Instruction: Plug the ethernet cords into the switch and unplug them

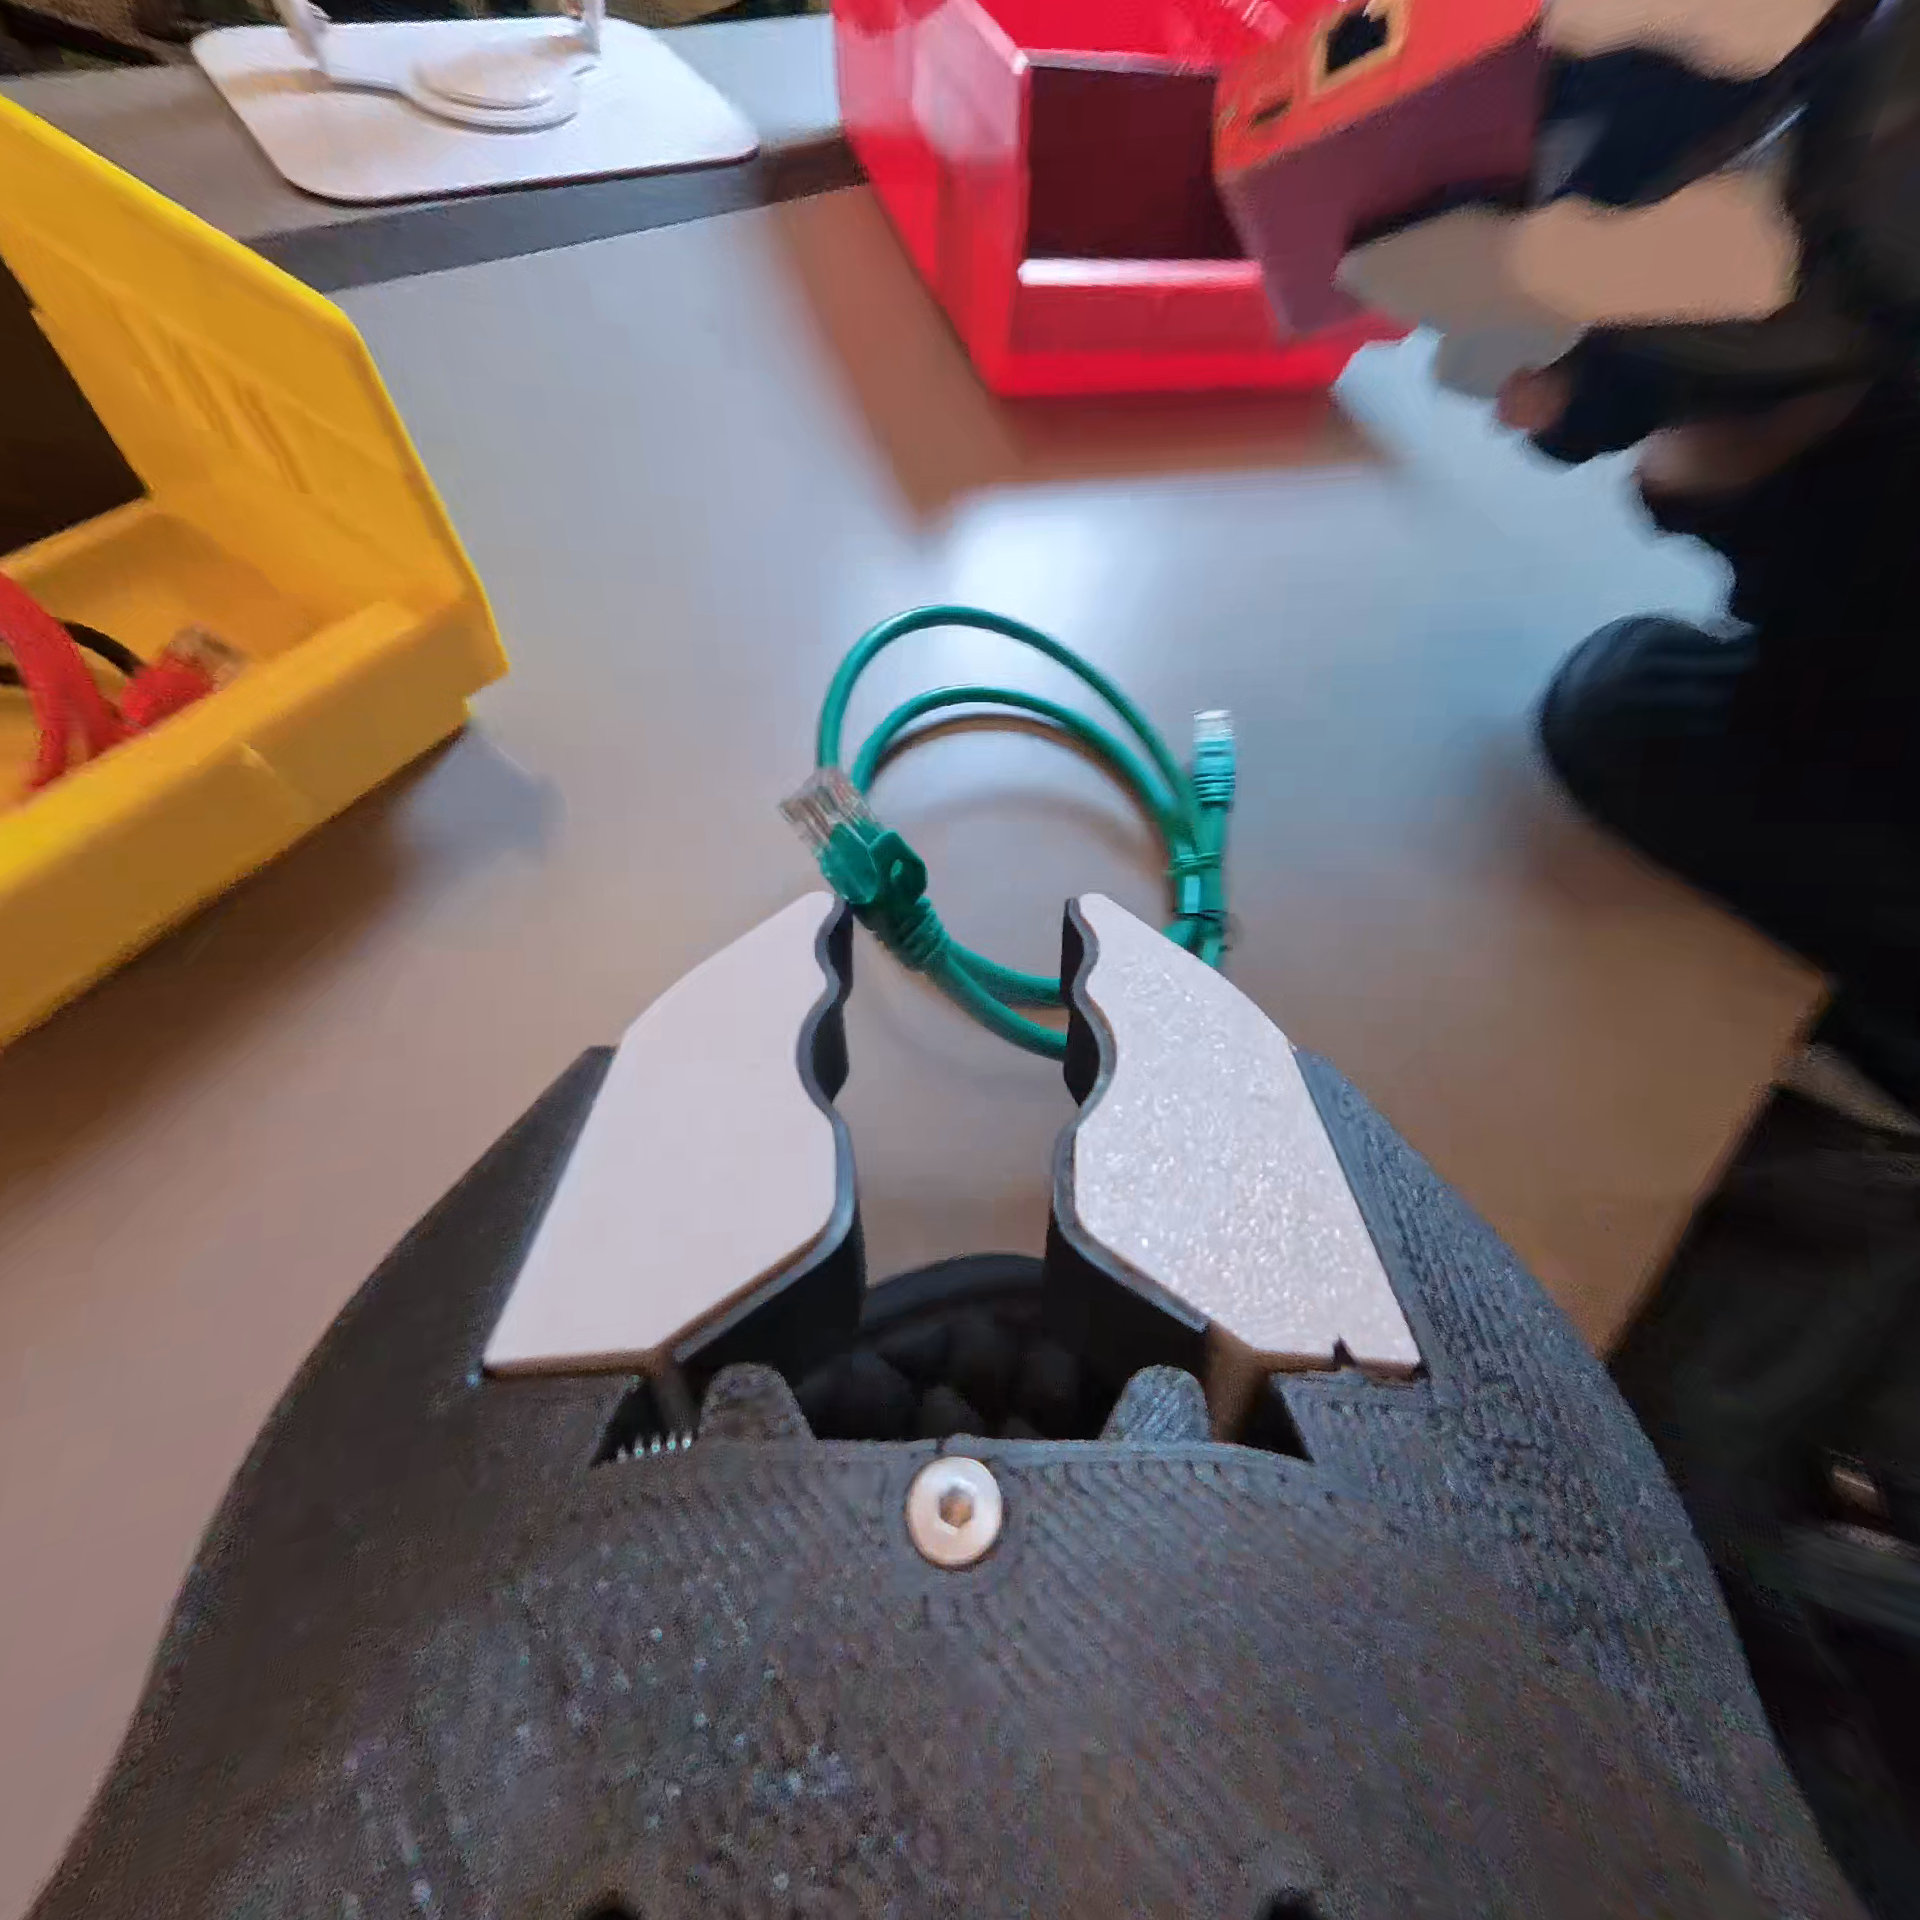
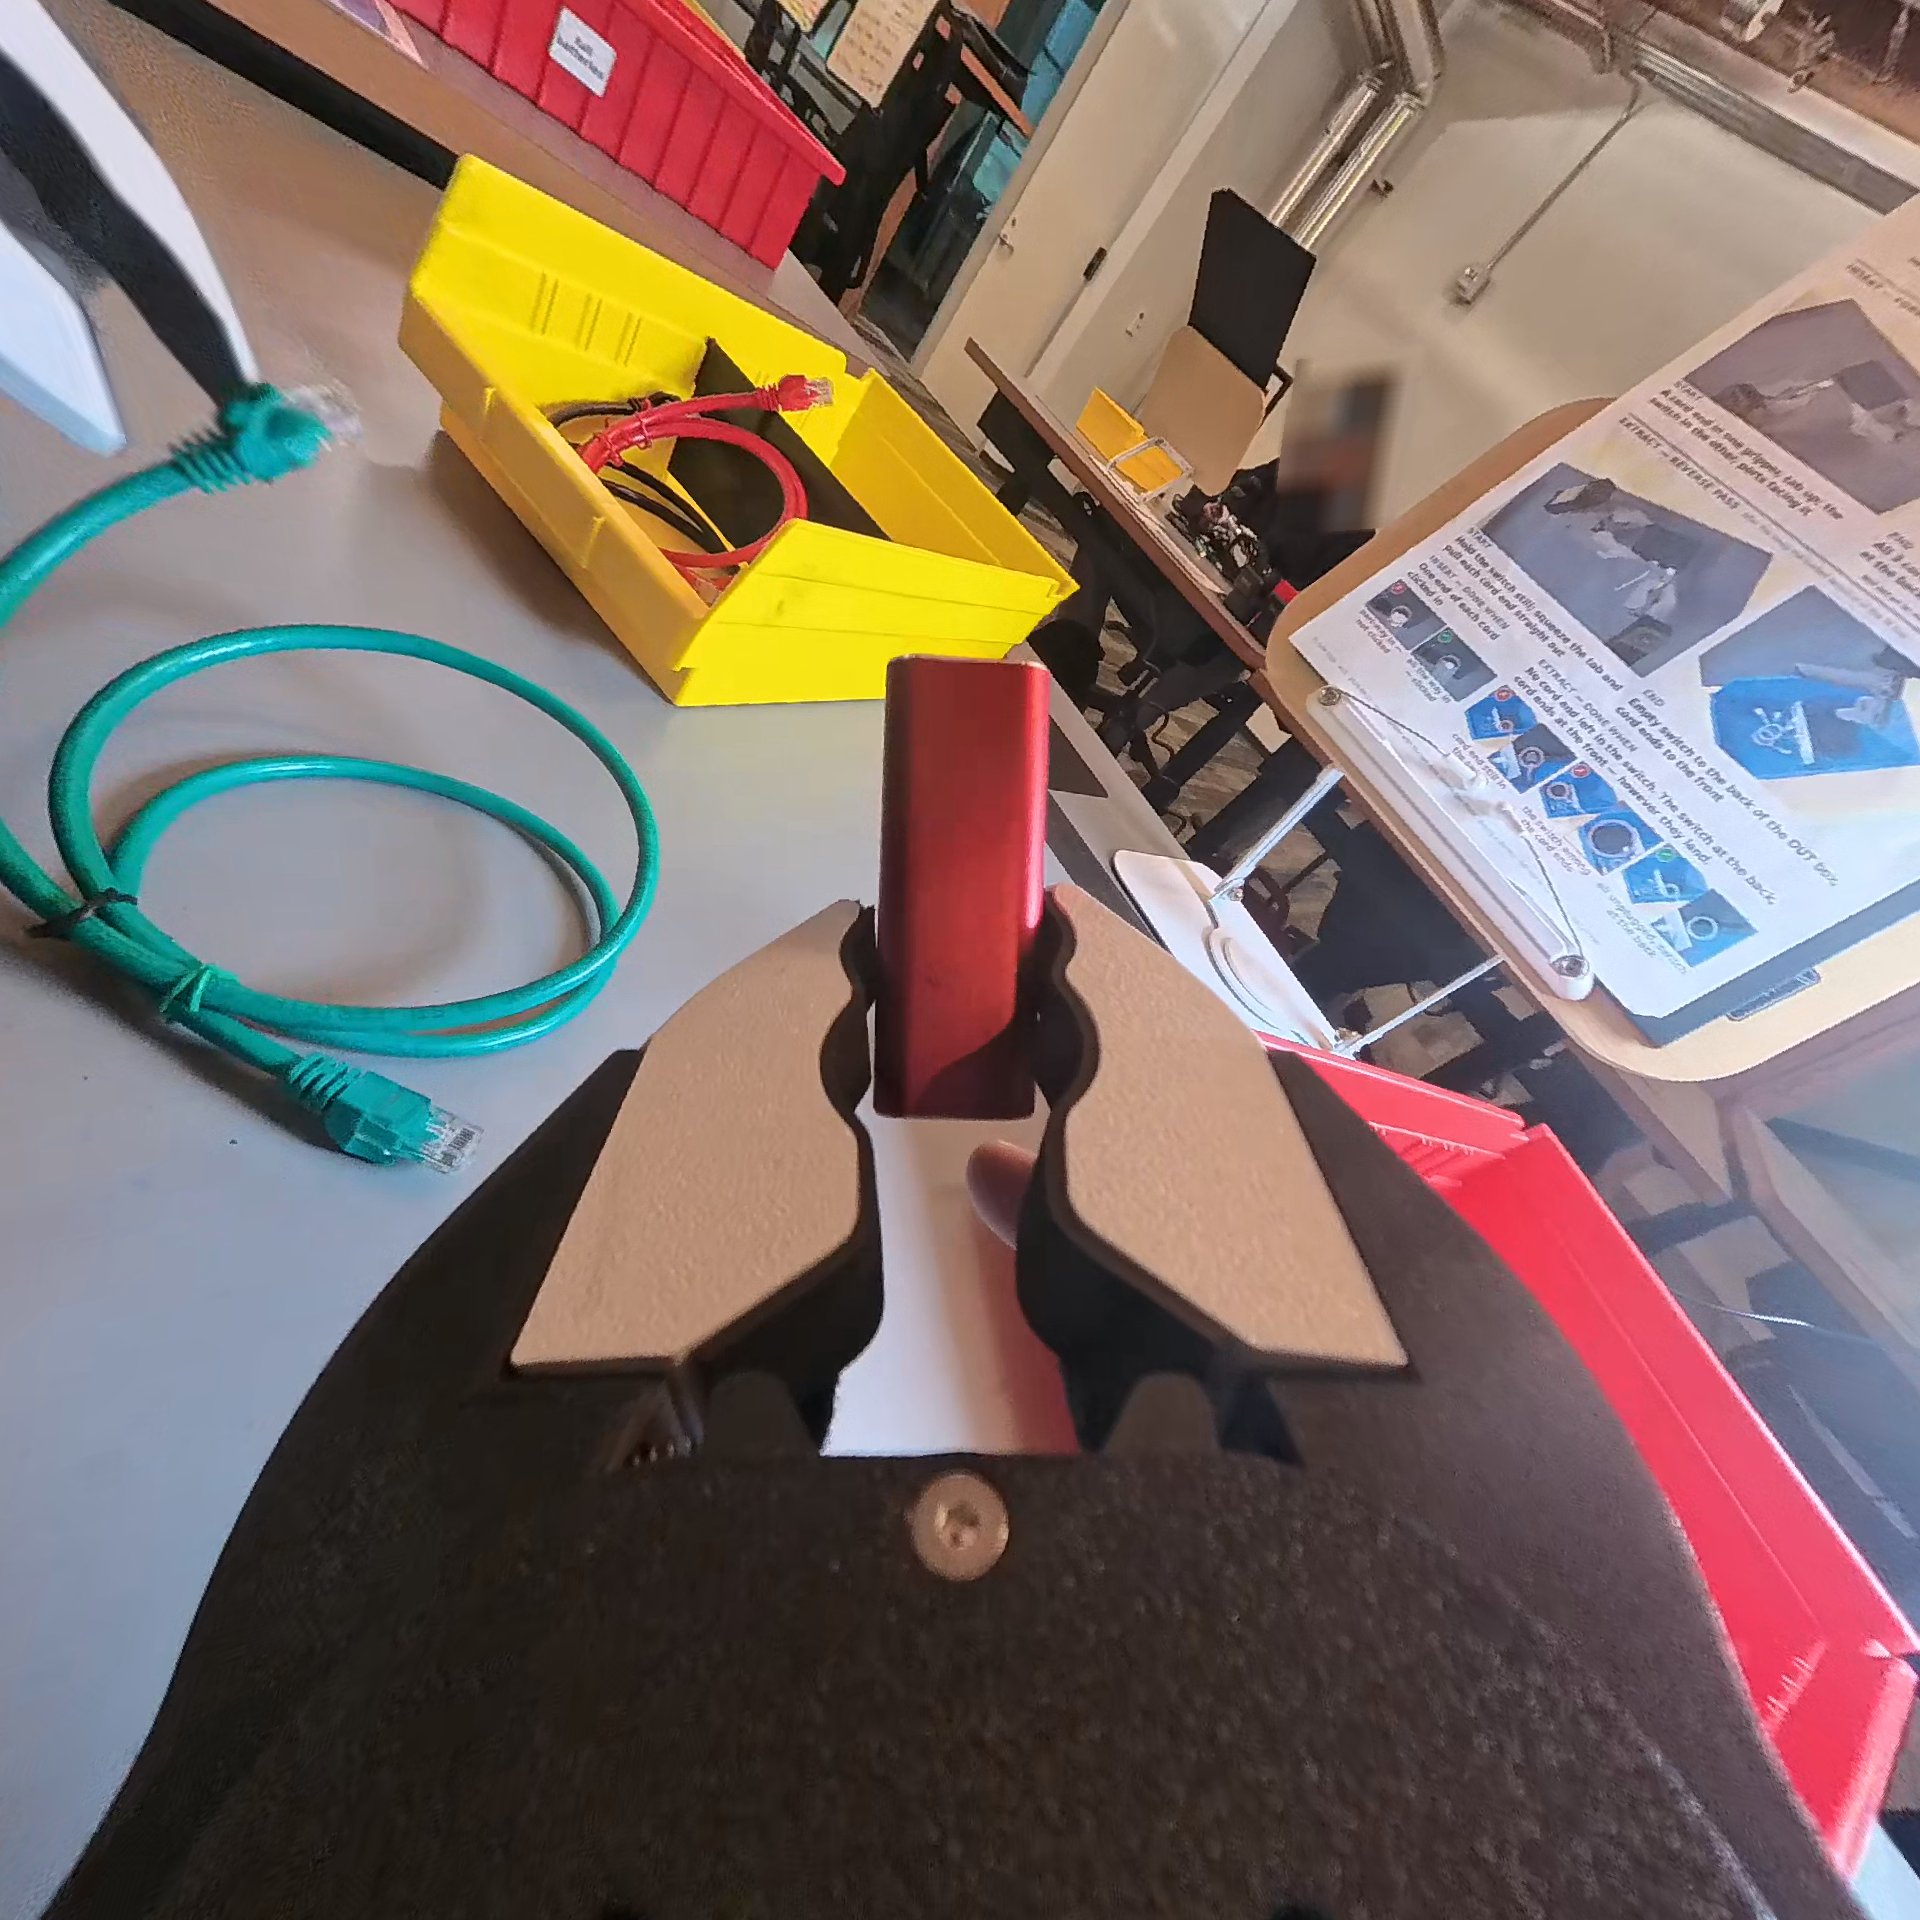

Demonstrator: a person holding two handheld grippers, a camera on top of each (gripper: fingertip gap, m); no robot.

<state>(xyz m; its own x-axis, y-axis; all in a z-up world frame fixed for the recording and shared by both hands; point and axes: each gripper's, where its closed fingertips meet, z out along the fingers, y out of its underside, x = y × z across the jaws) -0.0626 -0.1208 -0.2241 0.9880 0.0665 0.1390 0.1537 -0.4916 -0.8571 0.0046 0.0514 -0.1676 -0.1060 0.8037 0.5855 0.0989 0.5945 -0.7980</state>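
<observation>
Yellow bin [image 1: 239, 582] far left on the table [image 1: 675, 499], red cords [image 2: 717, 468] and a black one lying inside, well apart from the work. Centre: green ethernet cord [image 1: 1039, 727] coiled on the table, tied with a thin wrap near one end; one plug [image 1: 831, 816] is raised just ahead of the left gripper [image 1: 956, 977], the other plug [image 1: 1210, 764] lies at the coil's far side. Left jaws stand apart, cord run passing between them, nothing clamped. Judgement: cord is light and floppy and the clear plug tips look brittle, so grab the stiff green boot behind the plug, not the loop. Right: right gripper [image 2: 956, 997] jaws closed on the red switch [image 2: 961, 883], rigid metal-looking box, likely slick, ports visible from the left view only. Red bin [image 1: 1091, 260] sits behind; instruction sheet [image 2: 1662, 675] on a stand at right edge. The loose coil could drag when lifted.
</observation>
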